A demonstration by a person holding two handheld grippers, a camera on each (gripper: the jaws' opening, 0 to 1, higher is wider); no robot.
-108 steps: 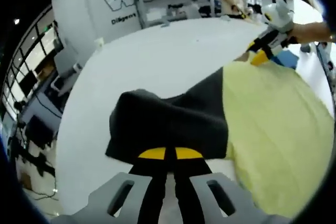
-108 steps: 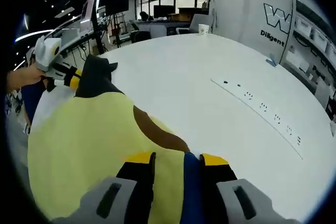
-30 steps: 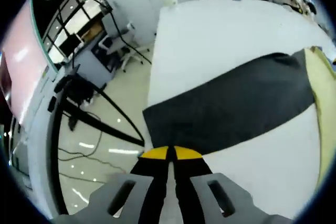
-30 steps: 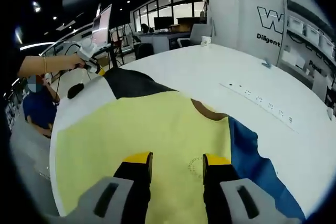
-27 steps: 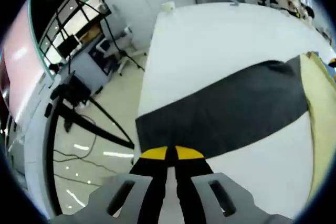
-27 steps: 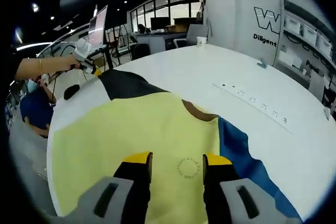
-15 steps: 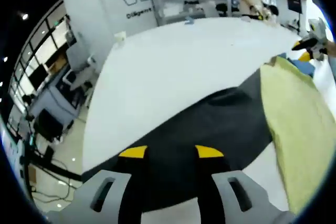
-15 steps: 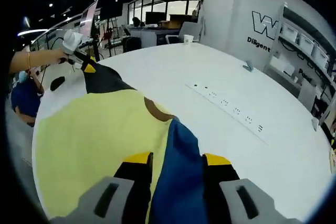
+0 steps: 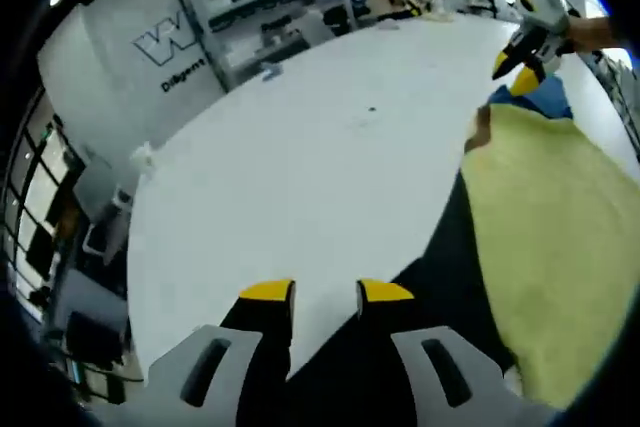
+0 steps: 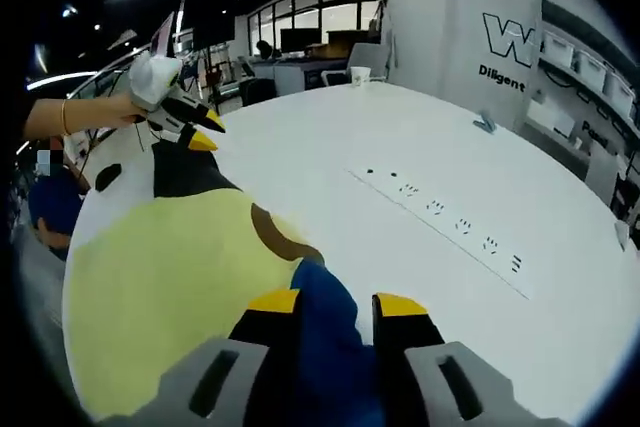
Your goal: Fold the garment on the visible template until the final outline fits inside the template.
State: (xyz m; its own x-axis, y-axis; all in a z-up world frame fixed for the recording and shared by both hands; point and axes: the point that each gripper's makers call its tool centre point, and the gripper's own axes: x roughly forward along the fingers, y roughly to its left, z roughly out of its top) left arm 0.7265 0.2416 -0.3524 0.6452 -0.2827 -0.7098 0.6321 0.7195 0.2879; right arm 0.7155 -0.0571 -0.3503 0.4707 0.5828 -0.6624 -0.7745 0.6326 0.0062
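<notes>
**A:** Between the jaws of the left claw (image 9: 325, 292) there's the black sleeve (image 9: 440, 277) of the yellow-bodied fabric garment (image 9: 545, 237), lying flat on the round white desk (image 9: 300, 147). Jaws stand narrowly parted, with a slot of desk showing between the tips. Can't tell if they pinch cloth lower down.

**B:** Right claw (image 10: 335, 302) is the same story: tips narrowly apart, the blue sleeve (image 10: 335, 342) running up between them. Grip unconfirmed. The yellow body lies to its left, brown collar patch (image 10: 275, 232) just ahead.

**A:** Risks?

**B:** First, I see no template outline on the desk in either view. Fold blind and the final shape probably won't fit it.

**A:** Second: if one claw has only a thin edge, the sleeve likely slips mid-fold and bunches.

**B:** Third: the left claw sits near the desk edge in the right gripper view (image 10: 185, 127). Drag the black sleeve outward and cloth could slide off the desk and leave the workspace.

**A:** Also uneven lift. One side higher would skew the crease.

**B:** Agreed. Confirm both grips before folding inward.
</notes>
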